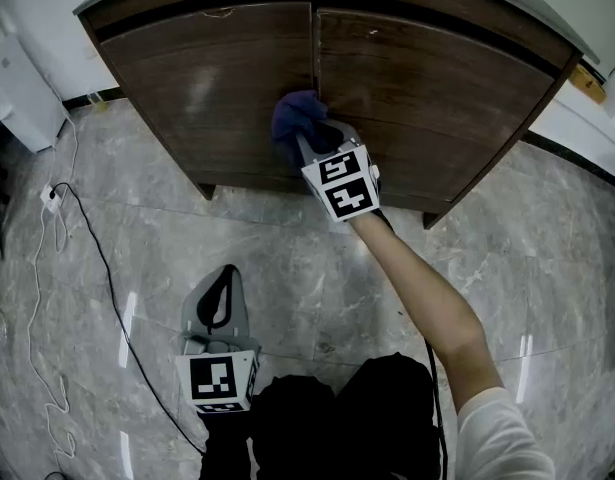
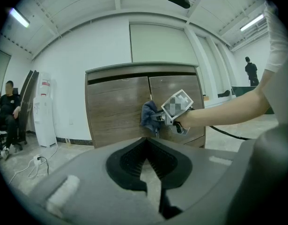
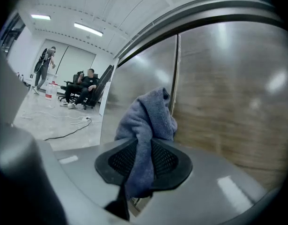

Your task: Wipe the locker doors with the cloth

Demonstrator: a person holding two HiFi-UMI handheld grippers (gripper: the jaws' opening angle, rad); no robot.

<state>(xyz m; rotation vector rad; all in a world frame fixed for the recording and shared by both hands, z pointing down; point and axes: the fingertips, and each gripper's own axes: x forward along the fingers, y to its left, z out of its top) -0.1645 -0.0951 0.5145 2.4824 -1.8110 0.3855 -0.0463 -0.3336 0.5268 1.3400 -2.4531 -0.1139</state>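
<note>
A dark wooden locker stands on short feet with a left door (image 1: 212, 78) and a right door (image 1: 437, 88). My right gripper (image 1: 311, 144) is shut on a blue cloth (image 1: 296, 118) and presses it against the seam between the doors, about mid-height. In the right gripper view the cloth (image 3: 151, 114) hangs out between the jaws of the right gripper (image 3: 143, 149), bunched against the left door's edge (image 3: 139, 74). My left gripper (image 1: 224, 273) hangs low over the floor, well short of the locker. It is shut with nothing in it and points at the locker (image 2: 116, 109).
A white water dispenser (image 1: 15, 80) stands left of the locker, with a power strip (image 1: 51, 196) and white and black cables trailing over the marble floor. People sit on chairs (image 3: 86, 86) further left. The locker's right end (image 1: 507, 148) is near a wall.
</note>
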